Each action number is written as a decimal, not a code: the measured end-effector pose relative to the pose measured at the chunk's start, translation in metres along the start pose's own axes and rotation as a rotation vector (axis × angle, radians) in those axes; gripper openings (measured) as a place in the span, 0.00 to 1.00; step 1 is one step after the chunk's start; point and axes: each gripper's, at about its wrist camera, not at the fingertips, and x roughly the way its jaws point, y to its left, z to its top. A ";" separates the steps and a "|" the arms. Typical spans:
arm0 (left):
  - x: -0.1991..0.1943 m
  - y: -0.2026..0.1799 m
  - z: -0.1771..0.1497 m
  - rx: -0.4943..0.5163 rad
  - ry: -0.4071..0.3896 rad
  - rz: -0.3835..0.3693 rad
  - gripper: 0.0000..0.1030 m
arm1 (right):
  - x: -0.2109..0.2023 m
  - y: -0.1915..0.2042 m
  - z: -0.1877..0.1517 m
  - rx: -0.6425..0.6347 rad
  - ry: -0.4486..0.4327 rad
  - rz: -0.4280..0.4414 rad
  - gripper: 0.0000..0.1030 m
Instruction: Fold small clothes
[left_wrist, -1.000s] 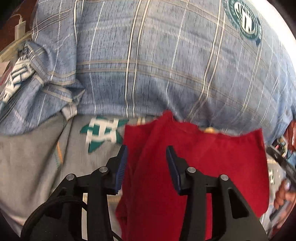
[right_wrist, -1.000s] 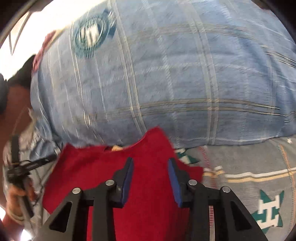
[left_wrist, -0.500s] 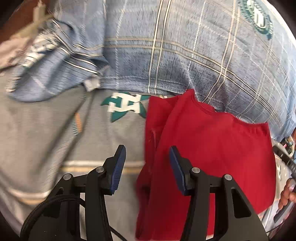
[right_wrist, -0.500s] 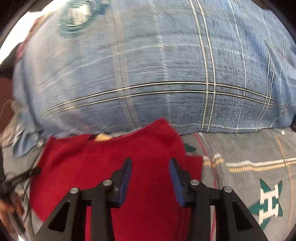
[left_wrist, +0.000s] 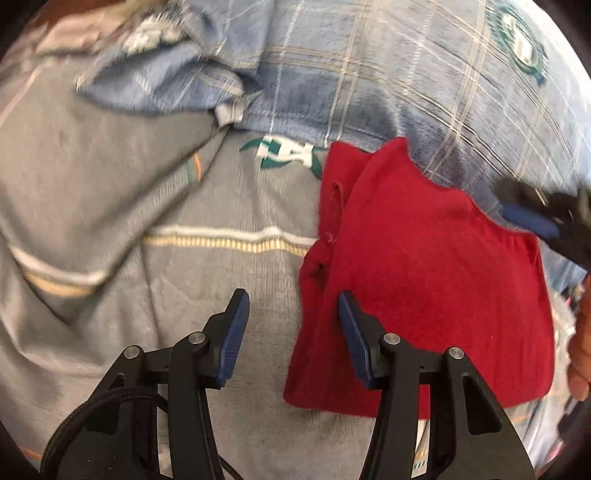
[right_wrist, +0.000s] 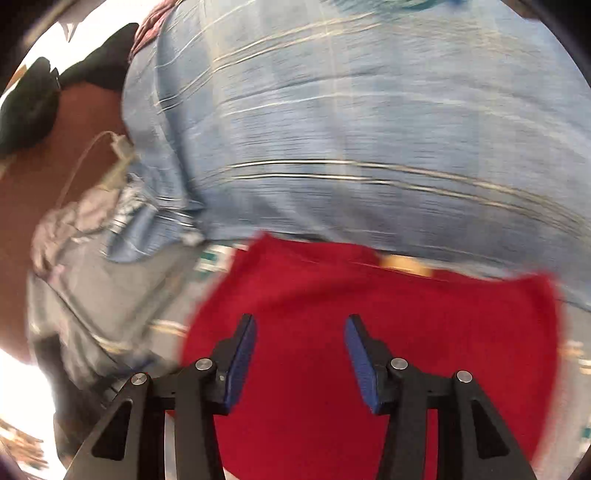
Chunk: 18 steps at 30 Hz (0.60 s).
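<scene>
Red garment (left_wrist: 424, 280) folded flat on grey sheet (left_wrist: 147, 184) (blue plaid pillow (left_wrist: 369, 74) behind); both grippers, left (left_wrist: 293, 314) and right (right_wrist: 301, 336), just widened, part-open, holding nothing.

The small garment (left_wrist: 436, 295) is showing plain deep red; the sheet (left_wrist: 177, 288) under it is showing grey with cream-and-white stripes and a green-and-white emblem (left_wrist: 284, 153). The pillow (left_wrist: 388, 81) is showing blue plaid with pale lines and a round green badge (left_wrist: 521, 40); each tool is showing black with blue pads (right_wrist: 240, 362).
</scene>
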 end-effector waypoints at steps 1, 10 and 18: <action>0.002 0.000 0.000 -0.002 0.009 -0.006 0.49 | 0.009 0.009 0.004 0.001 0.007 0.014 0.46; 0.005 0.000 0.006 0.016 0.027 -0.012 0.54 | 0.115 0.045 0.044 0.007 0.162 -0.057 0.30; 0.009 0.000 0.009 0.011 0.036 -0.011 0.54 | 0.116 0.066 0.053 -0.084 0.077 -0.112 0.05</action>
